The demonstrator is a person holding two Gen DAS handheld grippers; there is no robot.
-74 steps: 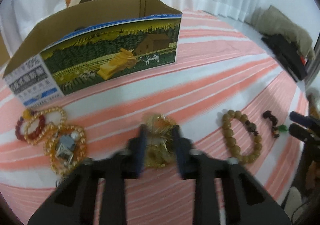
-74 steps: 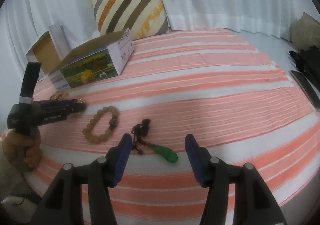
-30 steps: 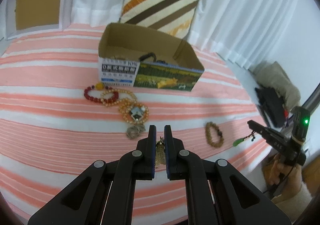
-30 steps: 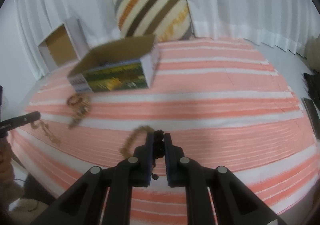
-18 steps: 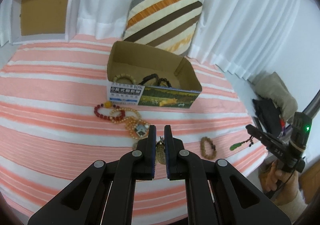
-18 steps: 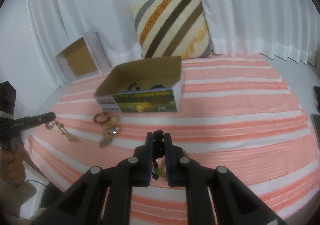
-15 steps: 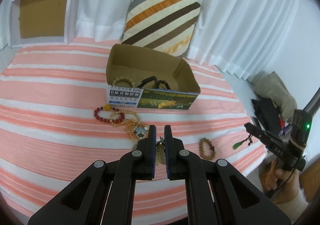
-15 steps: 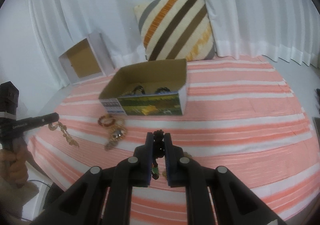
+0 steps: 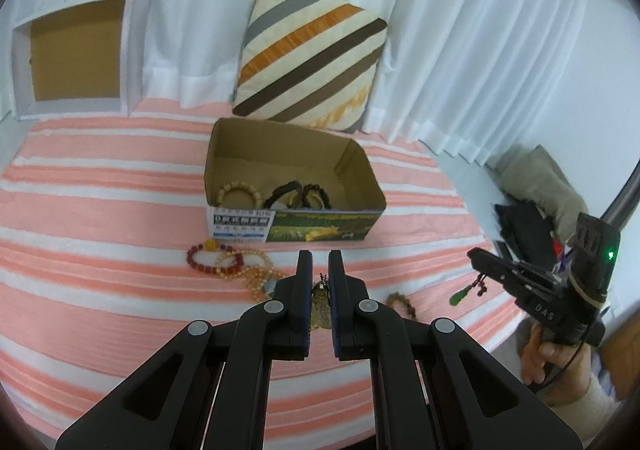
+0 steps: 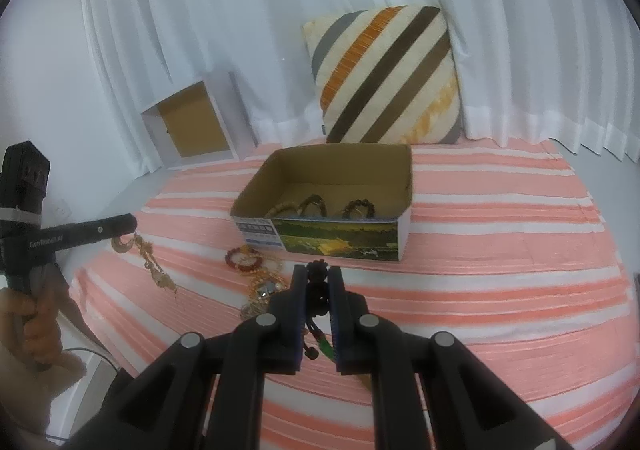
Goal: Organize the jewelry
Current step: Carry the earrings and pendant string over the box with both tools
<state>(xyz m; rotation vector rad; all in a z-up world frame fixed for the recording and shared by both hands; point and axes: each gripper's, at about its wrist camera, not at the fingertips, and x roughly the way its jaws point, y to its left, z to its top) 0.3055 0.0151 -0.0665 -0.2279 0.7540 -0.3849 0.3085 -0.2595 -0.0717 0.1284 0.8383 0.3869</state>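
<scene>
My left gripper is shut on a gold chain necklace, which dangles from its tips above the striped bed. My right gripper is shut on a dark beaded cord with a green pendant; the pendant hangs under it. Ahead stands an open cardboard box with a tan bead bracelet and dark bracelets inside. In front of the box lie a red bead bracelet, pearl strands with a square pendant, and a brown bead bracelet.
A striped cushion leans on white curtains behind the box. A white box lid stands at the back left. Dark clothes and a grey pillow lie off the bed's right edge. A hand holds each gripper's handle.
Both grippers have risen with their jewelry, so the box's inside and more of the bed come into view. Two and a half seconds ago both stood open over the pieces.
</scene>
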